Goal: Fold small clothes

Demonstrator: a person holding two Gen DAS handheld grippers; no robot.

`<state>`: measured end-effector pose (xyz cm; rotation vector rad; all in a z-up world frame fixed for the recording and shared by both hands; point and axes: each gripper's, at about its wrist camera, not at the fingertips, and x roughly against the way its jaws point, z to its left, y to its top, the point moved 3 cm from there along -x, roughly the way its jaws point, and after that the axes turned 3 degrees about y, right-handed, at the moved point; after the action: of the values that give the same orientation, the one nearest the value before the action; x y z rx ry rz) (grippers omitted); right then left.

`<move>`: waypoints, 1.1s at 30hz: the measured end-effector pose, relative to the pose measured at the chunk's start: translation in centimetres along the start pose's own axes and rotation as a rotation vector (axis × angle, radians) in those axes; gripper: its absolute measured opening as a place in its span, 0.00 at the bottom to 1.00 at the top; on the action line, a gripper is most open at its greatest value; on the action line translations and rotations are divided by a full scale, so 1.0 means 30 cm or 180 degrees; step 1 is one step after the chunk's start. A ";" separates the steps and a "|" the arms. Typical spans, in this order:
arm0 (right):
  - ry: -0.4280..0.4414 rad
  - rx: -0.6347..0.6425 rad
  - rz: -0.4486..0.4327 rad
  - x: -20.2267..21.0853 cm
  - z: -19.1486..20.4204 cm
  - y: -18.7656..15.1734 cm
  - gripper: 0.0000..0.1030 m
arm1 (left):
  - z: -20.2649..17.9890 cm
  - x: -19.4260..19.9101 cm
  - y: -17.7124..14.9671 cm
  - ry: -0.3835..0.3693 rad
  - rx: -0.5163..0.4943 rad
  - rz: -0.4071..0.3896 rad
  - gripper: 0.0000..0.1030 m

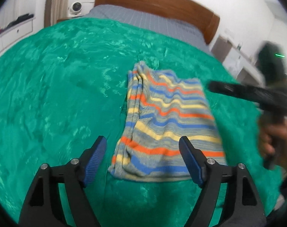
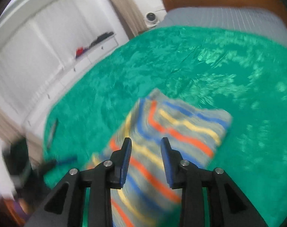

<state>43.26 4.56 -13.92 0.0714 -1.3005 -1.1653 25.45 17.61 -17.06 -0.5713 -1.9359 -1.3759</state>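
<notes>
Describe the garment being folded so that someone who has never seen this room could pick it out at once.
A bed with a brown wooden headboard is covered by a shiny green blanket. On the blanket, ahead of the open left gripper, lies the striped garment, already folded roughly rectangular. It is the only multicoloured thing on the blanket: grey knit with orange, blue and yellow stripes.

Wooden headboard (image 1: 156, 1), seemingly white cabinets (image 2: 30, 60)

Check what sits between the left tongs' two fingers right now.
In the left wrist view, the near end of the striped garment lies between the open left tongs, on the green blanket. Nothing is gripped.
</notes>
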 end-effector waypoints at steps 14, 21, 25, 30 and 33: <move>-0.0093 -0.0035 0.0087 0.017 -0.032 -0.148 0.44 | -0.019 -0.103 0.197 -0.0090 -0.0244 0.0205 0.88; -0.0177 -0.0084 0.0521 -0.176 -0.123 -0.090 0.44 | 0.033 -0.381 0.229 0.0336 -0.0178 0.0648 0.72; -0.0366 -0.0007 0.0390 -0.159 -0.096 -0.106 0.44 | 0.096 -0.302 0.239 0.0328 -0.0007 0.0565 0.72; -0.0422 0.0224 0.0296 -0.019 0.064 -0.177 0.45 | 0.106 -0.129 0.148 -0.0032 -0.0006 0.0547 0.82; -0.0377 0.0294 0.0488 -0.031 0.144 -0.287 0.55 | 0.092 -0.126 0.046 0.0179 -0.0309 0.0746 0.83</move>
<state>34.79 3.46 -18.46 -0.0298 -1.4385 -0.9907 28.17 20.81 -19.55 -0.7717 -1.7048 -1.3258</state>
